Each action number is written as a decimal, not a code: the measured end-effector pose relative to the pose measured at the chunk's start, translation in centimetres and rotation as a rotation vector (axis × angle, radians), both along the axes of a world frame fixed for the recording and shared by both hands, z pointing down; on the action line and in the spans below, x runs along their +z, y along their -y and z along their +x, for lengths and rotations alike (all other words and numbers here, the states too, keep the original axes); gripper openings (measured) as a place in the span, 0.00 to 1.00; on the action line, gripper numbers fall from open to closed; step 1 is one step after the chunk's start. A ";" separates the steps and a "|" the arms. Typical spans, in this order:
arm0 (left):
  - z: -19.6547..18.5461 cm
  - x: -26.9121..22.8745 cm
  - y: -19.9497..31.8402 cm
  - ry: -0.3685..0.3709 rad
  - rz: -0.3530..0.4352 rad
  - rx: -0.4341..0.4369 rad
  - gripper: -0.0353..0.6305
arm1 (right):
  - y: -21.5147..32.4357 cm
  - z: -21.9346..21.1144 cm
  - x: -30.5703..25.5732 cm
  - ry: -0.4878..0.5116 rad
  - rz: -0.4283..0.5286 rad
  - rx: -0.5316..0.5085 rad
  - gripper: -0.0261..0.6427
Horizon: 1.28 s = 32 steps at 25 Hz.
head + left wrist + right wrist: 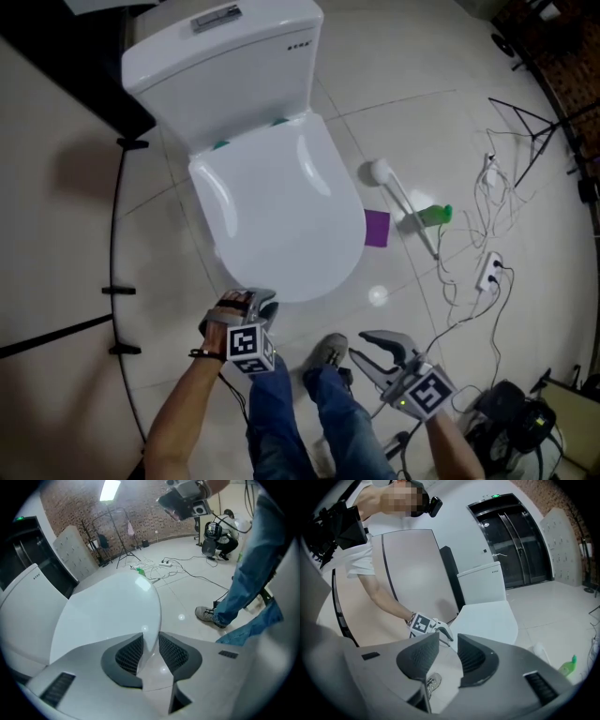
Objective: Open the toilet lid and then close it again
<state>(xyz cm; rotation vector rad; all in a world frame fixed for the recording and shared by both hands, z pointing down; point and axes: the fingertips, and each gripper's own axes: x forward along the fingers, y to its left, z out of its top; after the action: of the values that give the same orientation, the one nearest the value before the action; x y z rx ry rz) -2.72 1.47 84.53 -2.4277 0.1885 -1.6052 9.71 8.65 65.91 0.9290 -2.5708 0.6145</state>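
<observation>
The toilet lid (281,206) lay shut, flat over the bowl, its hinge end against the white cistern (225,66) and its rounded front end pointing toward the person. The toilet stood on a pale tiled floor (422,122).

The left hand-held gripper (258,302) was at the very front of the lid and pointed steeply down. In the left gripper view its two ribbed pads (129,654) straddled the lid's thin front rim. The jaws stood a little apart, with a sliver of space showing beside the rim, so the lid sat between them without being clamped.

The right hand-held gripper (370,349) hung lower and to the right, over the floor, just beside the person's grey shoe (328,354). Its jaws were parted and held nothing; through the gap only floor and the shoe showed. Its view looked across at the left hand-held gripper and the closed lid behind it.

To the right of the bowl, a purple square (376,228) lay on the floor close to the lid's edge. Beyond it lay a white long-handled tool (403,202), and a green bottle (436,215) lay beside its handle. Farther right were a white power strip (489,272) and loose cables (487,202).
</observation>
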 end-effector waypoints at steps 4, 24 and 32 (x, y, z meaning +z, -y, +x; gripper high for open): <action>0.4 -3.5 -0.5 -0.136 -0.008 -0.065 0.20 | 0.6 0.0 -1.7 0.004 0.032 0.012 0.21; -0.2 -63.5 0.3 -1.189 -0.017 -0.442 0.20 | 5.1 0.0 -40.2 0.063 0.471 0.116 0.21; -3.3 -63.3 -2.4 -1.096 -0.004 -0.310 0.20 | 3.3 -5.1 -40.6 0.051 0.386 0.102 0.21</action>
<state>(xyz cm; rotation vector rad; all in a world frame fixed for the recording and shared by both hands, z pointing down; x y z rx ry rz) -5.99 3.88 21.21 -3.0917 0.7402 -0.1523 4.60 5.36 25.26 1.1833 -2.7554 0.1667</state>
